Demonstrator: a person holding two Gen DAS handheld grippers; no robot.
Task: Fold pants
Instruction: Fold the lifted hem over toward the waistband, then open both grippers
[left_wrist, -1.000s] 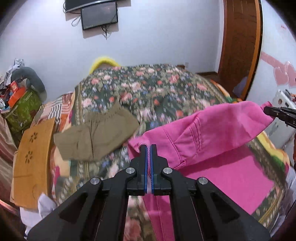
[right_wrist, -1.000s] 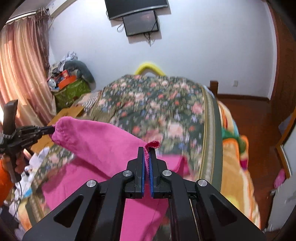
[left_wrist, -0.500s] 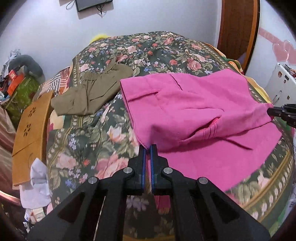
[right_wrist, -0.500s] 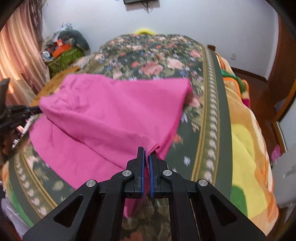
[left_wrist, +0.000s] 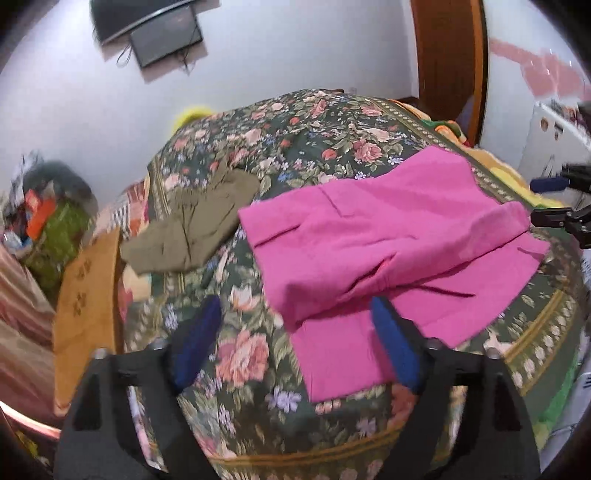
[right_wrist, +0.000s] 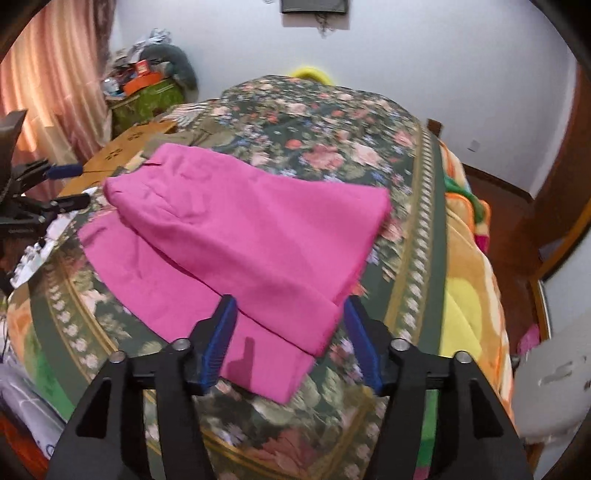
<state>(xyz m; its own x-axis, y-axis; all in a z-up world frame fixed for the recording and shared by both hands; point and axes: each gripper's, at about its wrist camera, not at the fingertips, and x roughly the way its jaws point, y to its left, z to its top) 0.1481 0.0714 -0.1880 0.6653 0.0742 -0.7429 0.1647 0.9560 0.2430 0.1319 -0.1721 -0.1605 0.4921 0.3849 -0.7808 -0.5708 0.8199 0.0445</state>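
The pink pants (left_wrist: 388, 236) lie folded over on the floral bedspread (left_wrist: 314, 122), the upper layer shorter than the lower one. My left gripper (left_wrist: 295, 314) is open, empty, just above the pants' near left corner. My right gripper (right_wrist: 290, 306) is open, empty, straddling the near right corner of the pink pants (right_wrist: 240, 236). The right gripper also shows at the right edge of the left wrist view (left_wrist: 550, 201), and the left gripper at the left edge of the right wrist view (right_wrist: 66, 184).
Olive-brown pants (left_wrist: 195, 225) lie folded on the bed behind the pink ones. A cardboard box (left_wrist: 88, 288) stands off the bed's left side. Clutter and a green bag (right_wrist: 147, 96) sit by the wall. A wooden door (left_wrist: 447, 55) is at the far right.
Both grippers held the pants' edge, swung it forward and laid it down over the lower layer. Both have now opened and let go, and pulled back slightly.
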